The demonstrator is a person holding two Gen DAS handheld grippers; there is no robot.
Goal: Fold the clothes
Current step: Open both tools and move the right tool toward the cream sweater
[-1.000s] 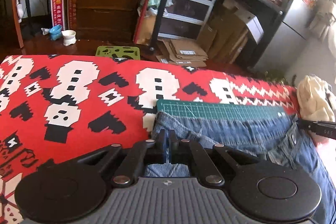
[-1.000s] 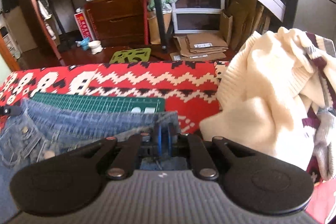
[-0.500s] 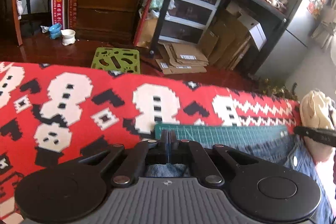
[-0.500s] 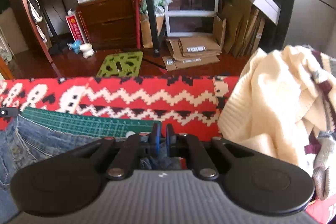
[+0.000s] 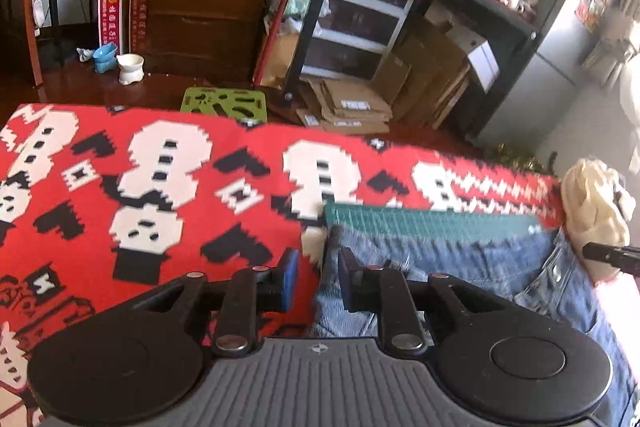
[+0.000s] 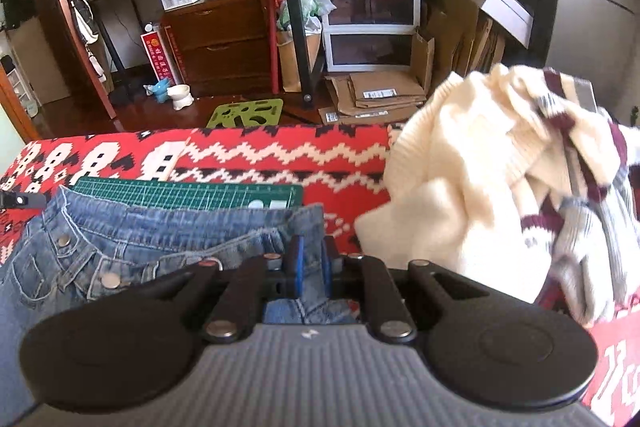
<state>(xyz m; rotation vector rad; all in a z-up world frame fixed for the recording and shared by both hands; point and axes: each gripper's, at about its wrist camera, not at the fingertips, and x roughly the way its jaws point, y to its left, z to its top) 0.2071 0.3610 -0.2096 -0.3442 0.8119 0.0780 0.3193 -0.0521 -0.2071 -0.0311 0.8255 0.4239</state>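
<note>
The left tool (image 5: 314, 281) is spread apart over the jeans (image 5: 460, 259) edge; the right tool (image 6: 311, 267), slightly parted, straddles their waistband beside a cream sweater (image 6: 472, 187).

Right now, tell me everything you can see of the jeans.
The jeans are blue, faded denim with pale stitching, metal rivets and a button, and frayed pocket edges. They lie flat across the red patterned cloth, waistband towards the far edge, partly covering a green cutting mat. The left gripper sits open at their left edge, its right finger on the denim. The right gripper straddles their right end with denim between its parted fingers. A cream sweater lies close beside them.
</note>
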